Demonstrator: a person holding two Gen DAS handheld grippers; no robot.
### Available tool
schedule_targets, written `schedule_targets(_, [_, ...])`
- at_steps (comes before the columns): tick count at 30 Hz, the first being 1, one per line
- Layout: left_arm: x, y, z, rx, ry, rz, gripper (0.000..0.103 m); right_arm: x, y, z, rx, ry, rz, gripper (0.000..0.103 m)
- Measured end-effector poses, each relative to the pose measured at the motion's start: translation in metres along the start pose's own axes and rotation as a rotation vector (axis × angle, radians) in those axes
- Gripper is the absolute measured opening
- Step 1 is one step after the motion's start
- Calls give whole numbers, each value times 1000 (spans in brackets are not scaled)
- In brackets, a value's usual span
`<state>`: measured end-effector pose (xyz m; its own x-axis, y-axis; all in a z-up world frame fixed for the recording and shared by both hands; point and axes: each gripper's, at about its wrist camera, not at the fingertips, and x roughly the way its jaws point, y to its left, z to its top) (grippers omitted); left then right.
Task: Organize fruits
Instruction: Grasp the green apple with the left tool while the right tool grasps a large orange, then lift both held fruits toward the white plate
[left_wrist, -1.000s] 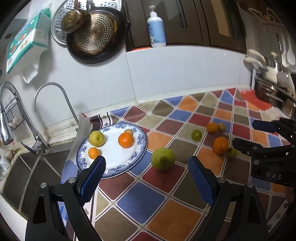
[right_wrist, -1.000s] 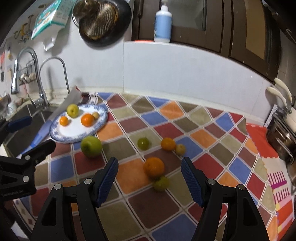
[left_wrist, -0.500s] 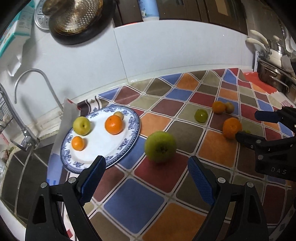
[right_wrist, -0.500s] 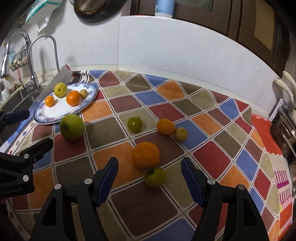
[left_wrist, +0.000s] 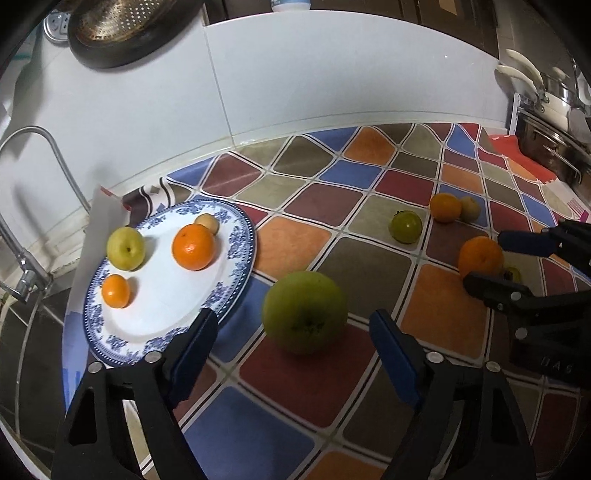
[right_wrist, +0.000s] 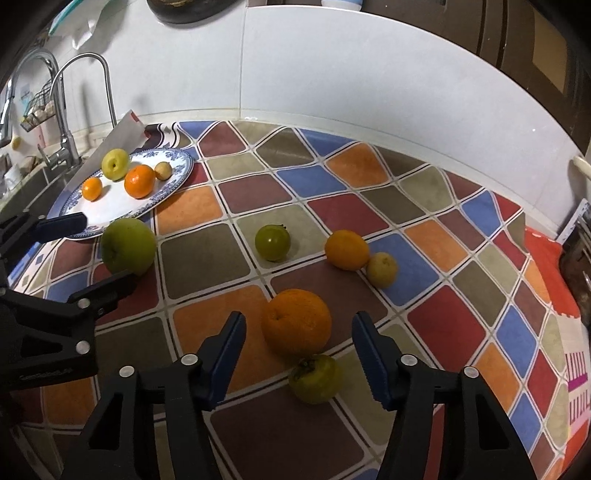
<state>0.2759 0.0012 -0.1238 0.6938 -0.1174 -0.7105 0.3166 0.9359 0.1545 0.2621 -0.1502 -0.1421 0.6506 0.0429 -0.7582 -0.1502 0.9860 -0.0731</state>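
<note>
A blue-patterned plate (left_wrist: 236, 284) (right_wrist: 177, 181) holds a yellow-green fruit (left_wrist: 125, 248), two oranges and a small tan fruit. A big green apple (left_wrist: 304, 312) (right_wrist: 128, 245) lies on the chequered mat right of the plate. My left gripper (left_wrist: 291, 332) is open, its jaws on either side of the apple, just short of it. My right gripper (right_wrist: 297, 334) is open around a large orange (right_wrist: 296, 321) (left_wrist: 480, 256), with a small green persimmon (right_wrist: 316, 378) just in front of it.
A green fruit (right_wrist: 272, 242), a small orange (right_wrist: 346, 250) and a yellowish fruit (right_wrist: 382, 269) lie further back on the mat. A sink and taps (right_wrist: 62, 110) are on the left. Steel pots (left_wrist: 554, 122) stand at the right. A tiled wall runs behind.
Both grippers have moved forward and down towards the mat. The apple now sits between my left jaws and the large orange between my right jaws. Both stay open.
</note>
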Motion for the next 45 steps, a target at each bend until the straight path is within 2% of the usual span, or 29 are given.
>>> schedule_targets(6, [9,-3,3,5,18,-13,69,6,-1,0,-1,13,5,52])
schedule_targets(12, [13,-4,4,2,26,-22,50,8,0,0,-2,16,13,42])
schedule_targets(25, [-4,-1,6,-21,-1,-39,50,-1,1,2,-3,-16,17,42])
schedule_targets(45, [-82,22,-3,-103,-126,17,50,-65,31,16,-39,-164,117,42])
